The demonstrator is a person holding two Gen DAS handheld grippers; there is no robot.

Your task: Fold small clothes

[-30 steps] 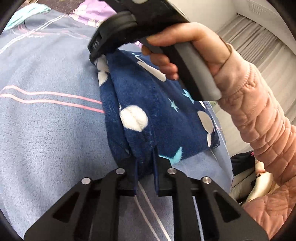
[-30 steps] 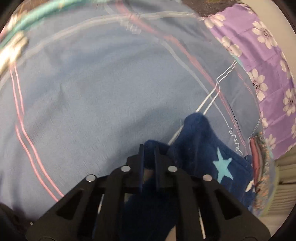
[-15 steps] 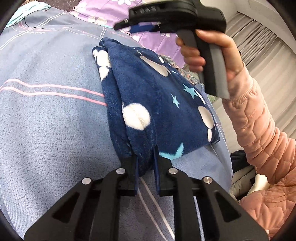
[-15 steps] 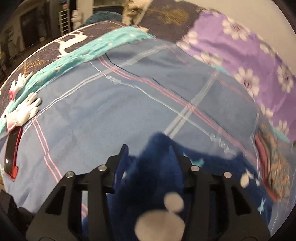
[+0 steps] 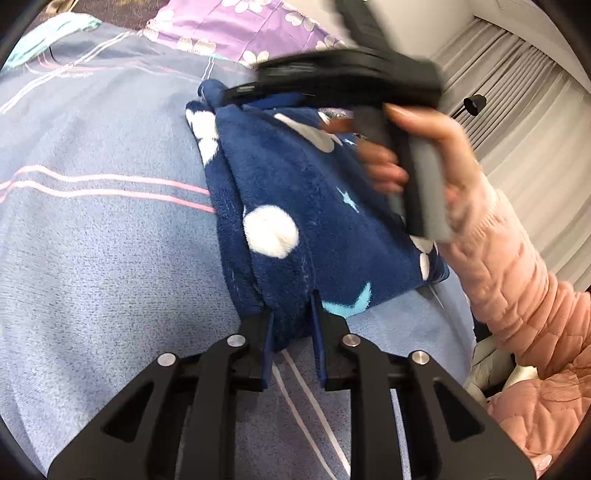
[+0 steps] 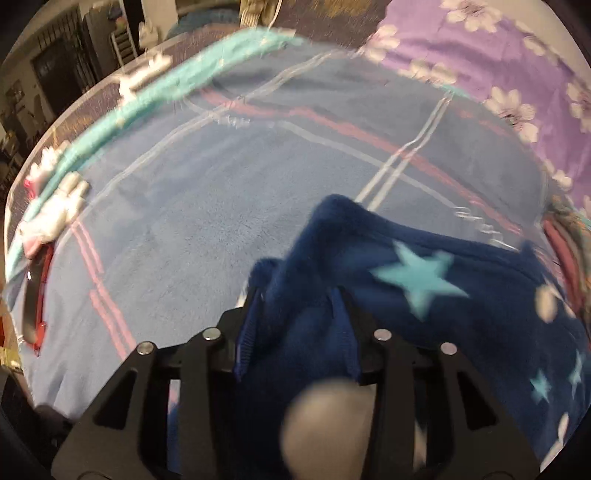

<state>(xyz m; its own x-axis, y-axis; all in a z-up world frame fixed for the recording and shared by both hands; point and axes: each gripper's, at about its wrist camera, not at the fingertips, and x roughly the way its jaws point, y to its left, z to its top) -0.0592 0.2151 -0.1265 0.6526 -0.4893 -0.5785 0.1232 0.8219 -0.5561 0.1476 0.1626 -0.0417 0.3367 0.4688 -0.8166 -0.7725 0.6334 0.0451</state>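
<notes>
Fold just laid. Navy fleece garment [image 5: 317, 206] with stars and dots lies doubled near the right edge of the bed [image 5: 92, 258].

Left claw [image 5: 290, 314] narrow, jaws easing apart, hem between them. Right claw [image 6: 297, 299] half wide and opening, fleece loose between, not pinched.

Next, I judge: free both, regrip for a cross fold.

Blue plaid blanket; purple floral cover [image 5: 229, 33] at the far side; grey curtains [image 5: 517, 122].

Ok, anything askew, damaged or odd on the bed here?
Nothing damaged. The folded navy fleece garment looks uneven: its far corner bunches up off the blue bedspread. White gloves lie loose at the bed's edge.
</notes>
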